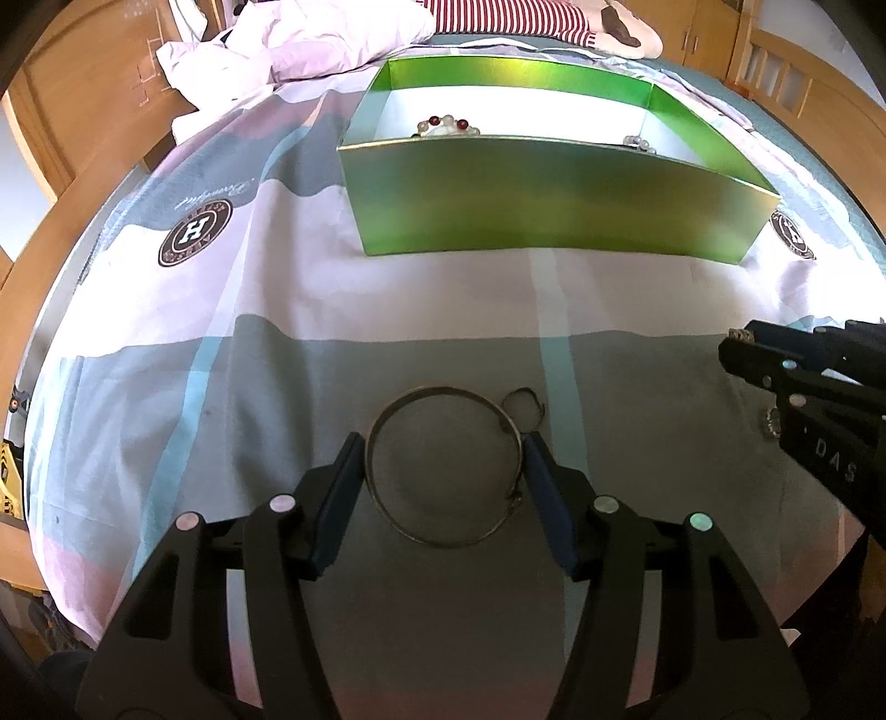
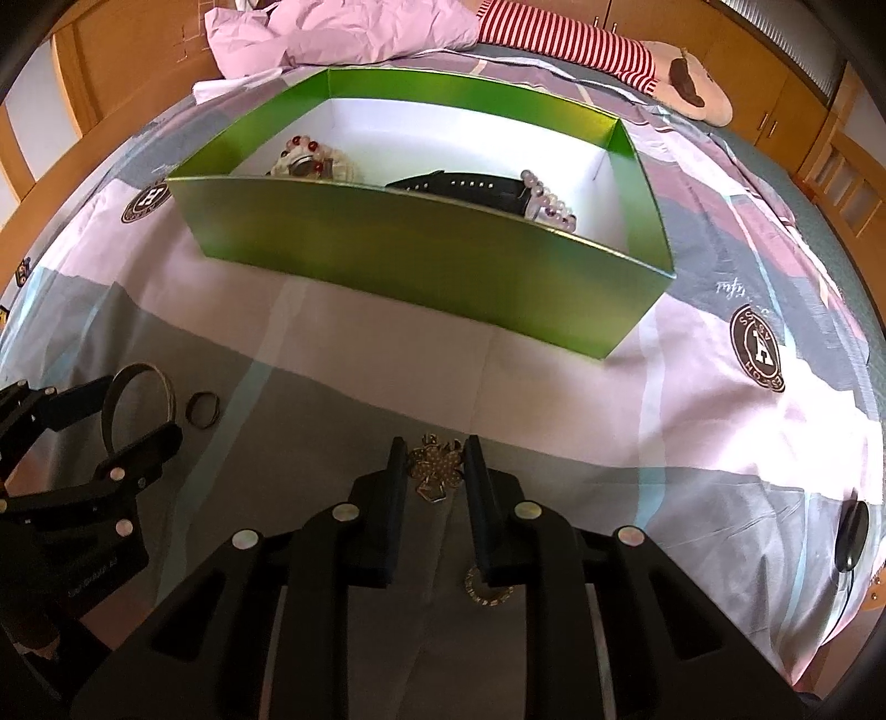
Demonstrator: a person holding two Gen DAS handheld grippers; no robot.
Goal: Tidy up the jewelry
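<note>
Left tongs point(image 1: 443, 459) — sitting over the bed, pads pressing on either side of a thin metal bangle point(image 1: 443, 468) that is lying flat on the grey band of the bedsheet point(image 1: 277, 288); clenched on the bangle. A small ring point(image 1: 523, 409) is lying just beyond the bangle's far right edge, touching or nearly touching it.

Right tongs point(image 2: 431, 465) — pointing down at the sheet, jaws standing close on both sides of a gold flower-shaped brooch point(image 2: 437, 468); the pads are appearing to touch its sides, gripping it. A small studded gold ring point(image 2: 487, 590) is lying nearer, partly under the right finger.

Green box point(image 2: 421, 260) — standing open on the bed, far of both tongs, white inside. It is holding a bead bracelet with dark red beads point(image 2: 302, 149) at the left, a black strap point(image 2: 459, 185) in the middle and a pale bead bracelet point(image 2: 545, 207) at the right.

Further out — a crumpled pale pink quilt point(image 2: 332, 33) and a red-and-white striped plush toy point(image 2: 581, 50) are lying at the far end of the bed, with wooden furniture point(image 2: 736, 50) beyond.
</note>
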